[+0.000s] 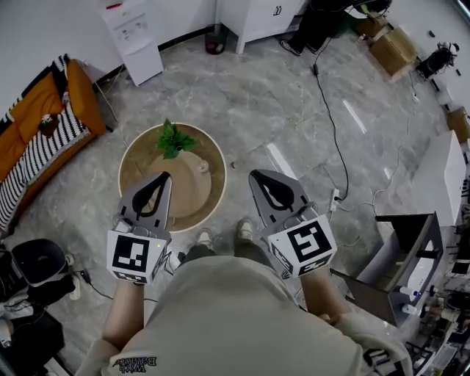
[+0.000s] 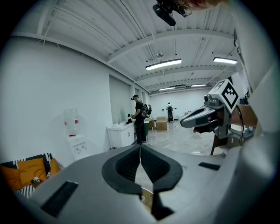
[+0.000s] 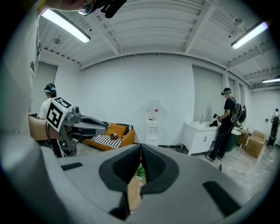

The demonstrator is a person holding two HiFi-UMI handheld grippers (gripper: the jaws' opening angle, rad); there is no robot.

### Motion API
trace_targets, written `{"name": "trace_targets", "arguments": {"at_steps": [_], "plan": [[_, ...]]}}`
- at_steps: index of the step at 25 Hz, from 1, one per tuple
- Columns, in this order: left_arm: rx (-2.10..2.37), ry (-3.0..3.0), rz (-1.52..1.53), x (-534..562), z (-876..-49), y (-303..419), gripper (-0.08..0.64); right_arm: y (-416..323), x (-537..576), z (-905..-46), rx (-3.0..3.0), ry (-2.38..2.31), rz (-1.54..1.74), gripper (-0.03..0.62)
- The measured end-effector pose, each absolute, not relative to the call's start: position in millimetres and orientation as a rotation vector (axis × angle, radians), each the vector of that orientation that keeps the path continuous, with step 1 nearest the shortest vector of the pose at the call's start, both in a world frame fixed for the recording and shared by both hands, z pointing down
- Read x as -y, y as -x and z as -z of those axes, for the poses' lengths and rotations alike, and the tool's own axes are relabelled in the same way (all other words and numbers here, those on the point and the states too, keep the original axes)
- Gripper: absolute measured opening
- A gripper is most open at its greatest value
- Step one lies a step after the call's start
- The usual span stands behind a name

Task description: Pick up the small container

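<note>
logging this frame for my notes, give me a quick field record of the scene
setting: person standing over a low round table on a grey marbled floor
on table: plant; small container, pale, right of the centre
left gripper: shut, empty, seen over the table in the head view
right gripper: shut, empty, over the floor to the right of the table
contact with container: none
surroundings: orange sofa, water dispenser, white cabinet

Tan round table [image 1: 136,165]; green plant [image 1: 172,139]; orange sofa [image 1: 82,95]; black-white striped throw [image 1: 55,137]; grey marbled floor [image 1: 257,103].
</note>
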State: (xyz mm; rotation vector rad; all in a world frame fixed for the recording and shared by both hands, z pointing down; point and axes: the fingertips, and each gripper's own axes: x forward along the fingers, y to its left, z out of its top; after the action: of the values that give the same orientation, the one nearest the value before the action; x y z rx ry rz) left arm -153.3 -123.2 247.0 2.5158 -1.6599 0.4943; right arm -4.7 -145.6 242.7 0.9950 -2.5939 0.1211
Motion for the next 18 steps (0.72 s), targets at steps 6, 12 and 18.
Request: {"name": "trace_targets", "arguments": {"at_steps": [6,12,18], "plan": [[1.759,-2.429,-0.555,143.6,-249.7,135.3,0.009,-11.4,177.8,-247.6,2.635,-0.880,-0.127,-0.003],[1.843,-2.336,-0.553,158.4,-258.0,122.6,0.009,-21.8,204.4,-256.7,2.665,-0.797,-0.149,-0.003],[1.905,-2.291,-0.500,171.5,-268.7,121.4,0.011,-23.8,224.9,-266.9,2.680,-0.764,-0.193,-0.003]]}}
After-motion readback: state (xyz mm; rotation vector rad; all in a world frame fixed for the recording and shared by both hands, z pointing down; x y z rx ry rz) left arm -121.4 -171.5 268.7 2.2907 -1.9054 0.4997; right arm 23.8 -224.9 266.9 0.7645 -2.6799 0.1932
